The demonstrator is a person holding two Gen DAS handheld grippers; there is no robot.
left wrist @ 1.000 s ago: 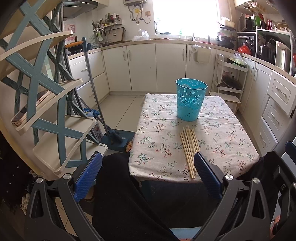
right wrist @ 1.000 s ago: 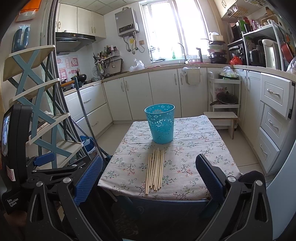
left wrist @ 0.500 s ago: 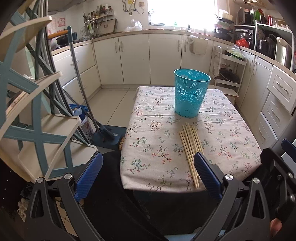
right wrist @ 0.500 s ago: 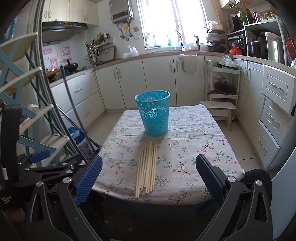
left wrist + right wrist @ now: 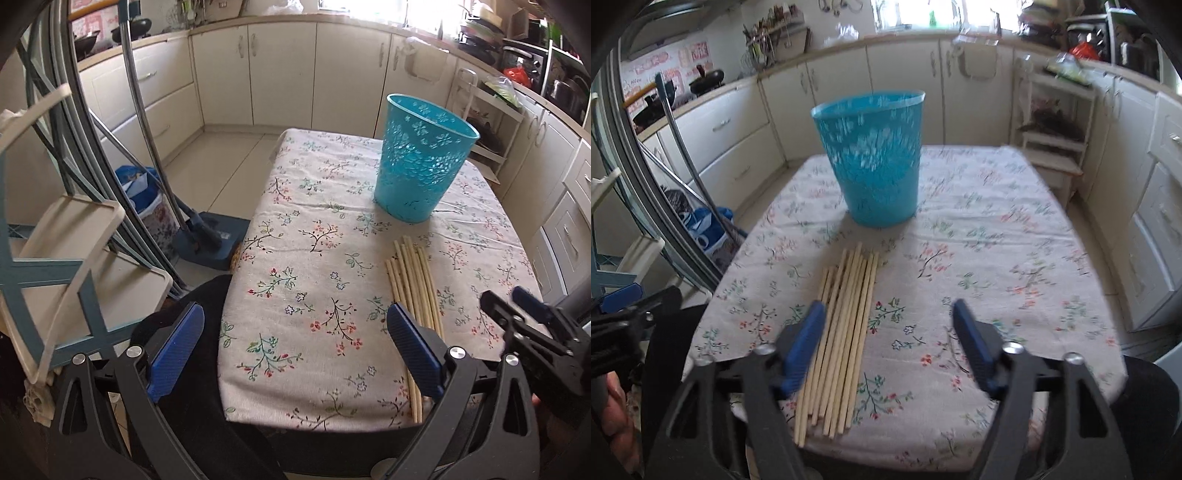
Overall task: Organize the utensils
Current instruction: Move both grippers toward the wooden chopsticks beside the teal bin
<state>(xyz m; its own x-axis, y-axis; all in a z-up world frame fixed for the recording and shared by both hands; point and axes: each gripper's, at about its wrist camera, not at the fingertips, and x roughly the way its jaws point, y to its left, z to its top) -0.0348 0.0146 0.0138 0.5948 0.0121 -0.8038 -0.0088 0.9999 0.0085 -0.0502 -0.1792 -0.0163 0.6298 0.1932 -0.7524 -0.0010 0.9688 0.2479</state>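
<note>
Several wooden chopsticks (image 5: 842,321) lie side by side on the flowered tablecloth (image 5: 990,258), pointing toward a teal perforated basket (image 5: 875,162) that stands upright behind them. They also show in the left wrist view (image 5: 413,288), with the basket (image 5: 421,162) beyond. My right gripper (image 5: 888,347) is open and empty, low over the table's near edge, its left finger beside the chopsticks. My left gripper (image 5: 295,350) is open and empty, over the table's near left corner, its right finger in front of the chopsticks. The right gripper shows at the right edge of the left wrist view (image 5: 524,325).
A blue-and-cream shelf rack (image 5: 55,258) stands to the left of the table. A mop with a metal handle (image 5: 147,147) and a blue bag (image 5: 144,192) are on the floor beside it. Cream cabinets (image 5: 288,74) line the back and right walls.
Both grippers have moved forward and down toward the table. The right gripper's jaws have narrowed, though they remain open, and now hover over the near ends of the chopsticks.
</note>
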